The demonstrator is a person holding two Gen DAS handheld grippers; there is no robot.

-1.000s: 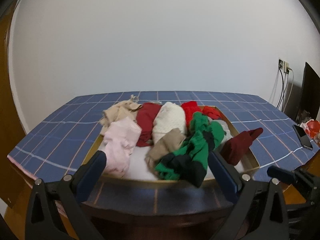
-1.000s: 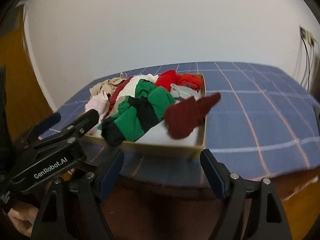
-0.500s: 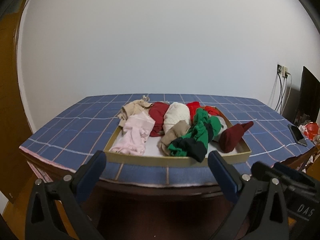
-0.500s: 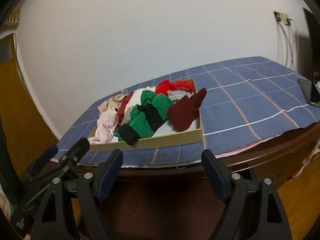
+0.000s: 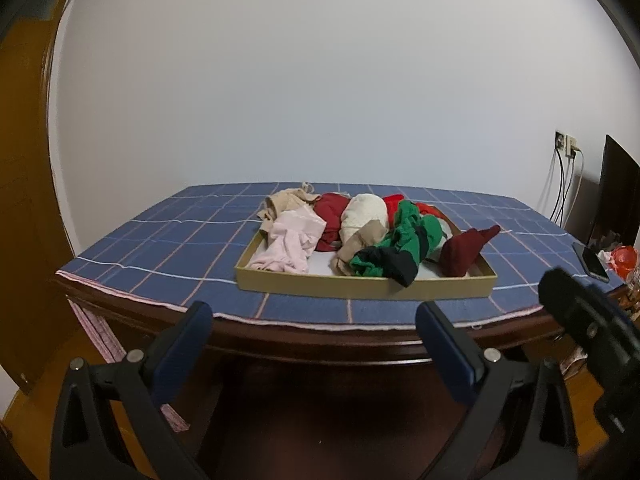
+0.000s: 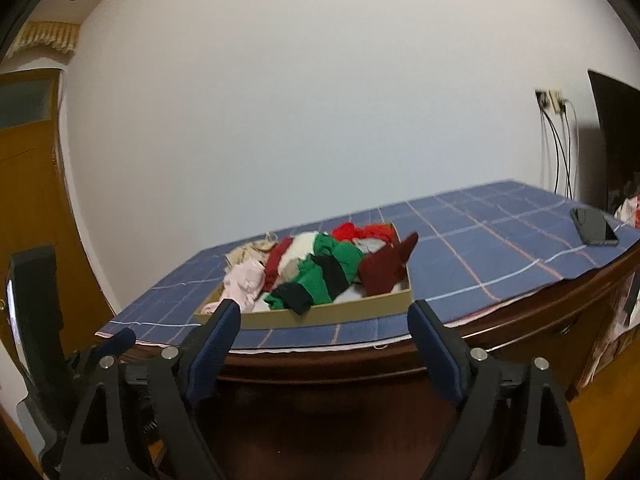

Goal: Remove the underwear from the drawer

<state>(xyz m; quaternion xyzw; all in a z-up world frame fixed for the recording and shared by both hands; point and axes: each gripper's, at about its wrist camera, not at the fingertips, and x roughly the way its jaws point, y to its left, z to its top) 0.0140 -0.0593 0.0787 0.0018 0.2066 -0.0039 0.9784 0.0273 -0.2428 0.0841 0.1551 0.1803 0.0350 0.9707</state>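
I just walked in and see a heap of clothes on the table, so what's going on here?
A person holds a two-finger gripper in each hand, facing a shallow cardboard drawer full of crumpled underwear on a blue checked tablecloth. Nothing is held: the left gripper is open and empty, short of the table edge, and the right gripper is empty too, its jaws opening. A green and black piece and a dark red one lie nearest the front. A phone lies to the right.
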